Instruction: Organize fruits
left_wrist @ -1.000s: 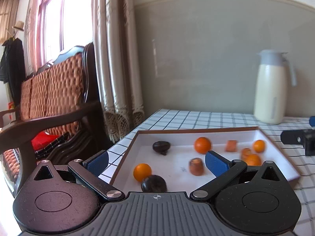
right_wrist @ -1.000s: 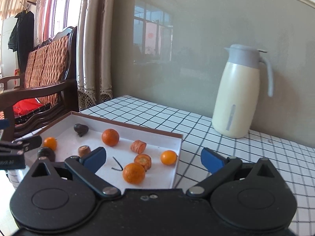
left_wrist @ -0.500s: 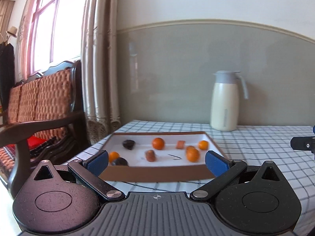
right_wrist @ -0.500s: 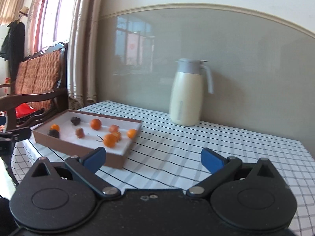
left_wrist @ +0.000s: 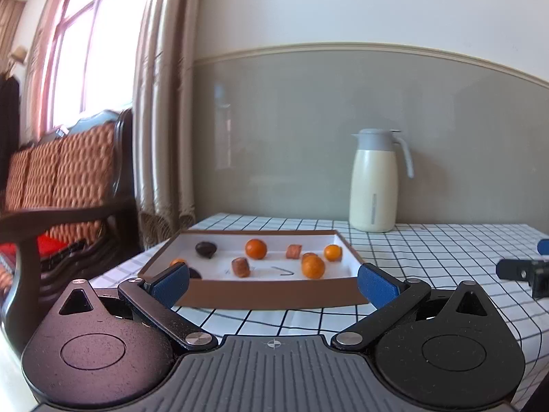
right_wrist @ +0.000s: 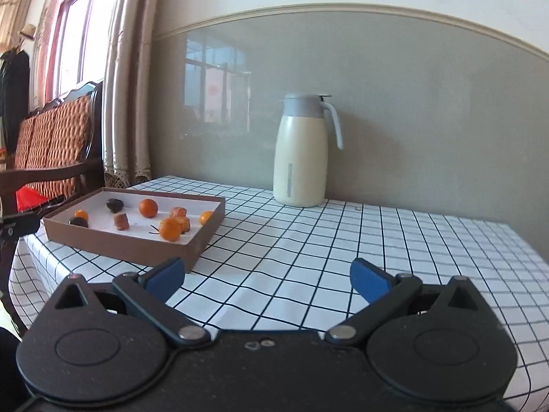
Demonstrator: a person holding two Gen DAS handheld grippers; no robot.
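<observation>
- The shallow brown box (left_wrist: 274,293) with a white floor sits at the left corner of the checked tablecloth (right_wrist: 308,250), holding the loose fruits.
- Inside it: four round oranges, the largest (left_wrist: 313,267) toward the near wall, one (left_wrist: 256,248) mid-box, one (left_wrist: 333,252) by the right wall and a small one (left_wrist: 177,261) at the left.
- Two dark, nearly black fruits lie on the left side, one (left_wrist: 205,249) at the back, the other (right_wrist: 78,221) near the front wall.
- Reddish-brown stubby pieces (left_wrist: 240,267) lie among the oranges; their kind is unclear.
- The left gripper (left_wrist: 274,283) has its blue pads spread wide, empty, just in front of the box's near wall.
- The right gripper (right_wrist: 267,279) is likewise spread and empty, over bare cloth right of the box.
- A cream thermos jug (right_wrist: 302,151) with a grey lid stands by the wall, well apart from the box.
- A wooden bench (left_wrist: 65,178) with orange cushions stands left of the table, beside curtains (left_wrist: 161,103).
</observation>
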